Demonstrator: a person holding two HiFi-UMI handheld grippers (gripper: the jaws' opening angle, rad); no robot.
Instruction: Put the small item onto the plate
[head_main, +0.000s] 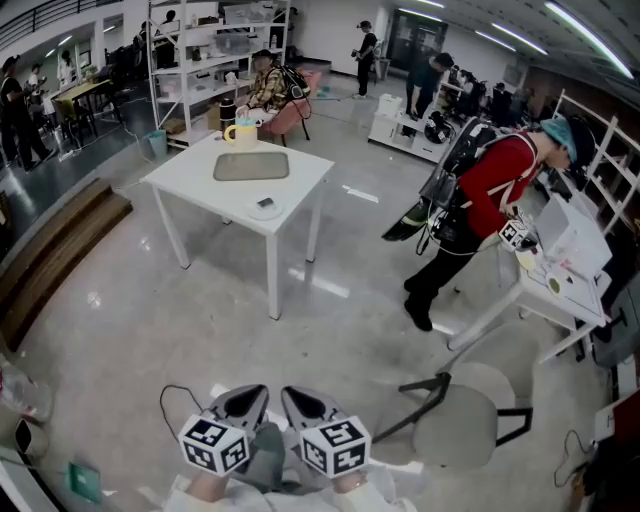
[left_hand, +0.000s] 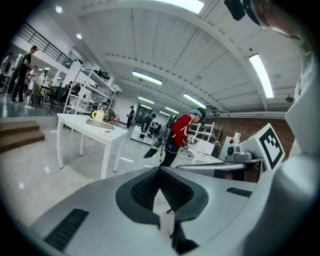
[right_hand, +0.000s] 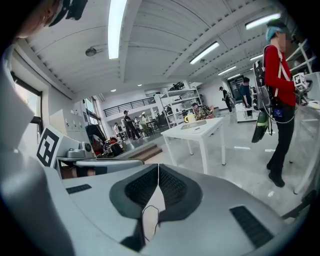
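The small item (head_main: 265, 203) lies far off, on or beside the plate (head_main: 262, 214) at the white surface's (head_main: 195, 185) front edge; left tool (head_main: 244, 402) and right tool (head_main: 306, 404) are closed, empty; better to step close first, then open one.
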